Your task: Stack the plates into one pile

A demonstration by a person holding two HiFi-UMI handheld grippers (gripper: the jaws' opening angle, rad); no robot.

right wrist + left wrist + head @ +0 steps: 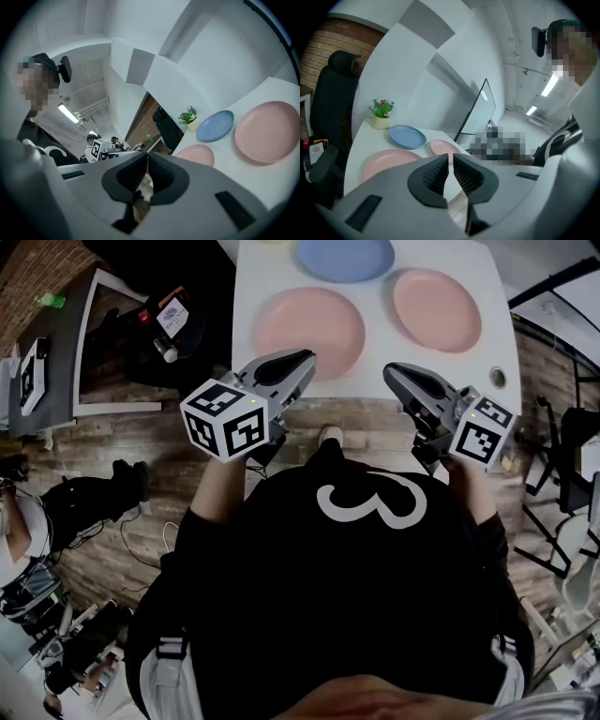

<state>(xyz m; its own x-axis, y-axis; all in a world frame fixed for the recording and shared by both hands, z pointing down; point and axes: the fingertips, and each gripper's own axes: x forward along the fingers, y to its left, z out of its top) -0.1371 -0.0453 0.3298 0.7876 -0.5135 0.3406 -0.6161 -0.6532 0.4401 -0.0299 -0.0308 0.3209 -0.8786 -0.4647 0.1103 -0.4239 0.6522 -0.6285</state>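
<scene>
Three plates lie apart on the white table (253, 277): a blue plate (345, 257) at the far edge, a pink plate (309, 329) near the front left, and a second pink plate (436, 307) to the right. My left gripper (302, 360) hovers at the table's front edge, just before the left pink plate, shut and empty. The right gripper (390, 372) hangs at the front edge below the right pink plate, shut, with nothing in it. The left gripper view shows the blue plate (407, 136) and both pink plates (389, 161) beyond its jaws. The right gripper view shows the same plates (267, 132).
A small potted plant (382, 112) stands at the table's far end behind the blue plate. A black office chair (333, 93) is beside the table's left side. A grey desk (47, 362) sits far left. A round grommet (497, 378) marks the table's front right corner.
</scene>
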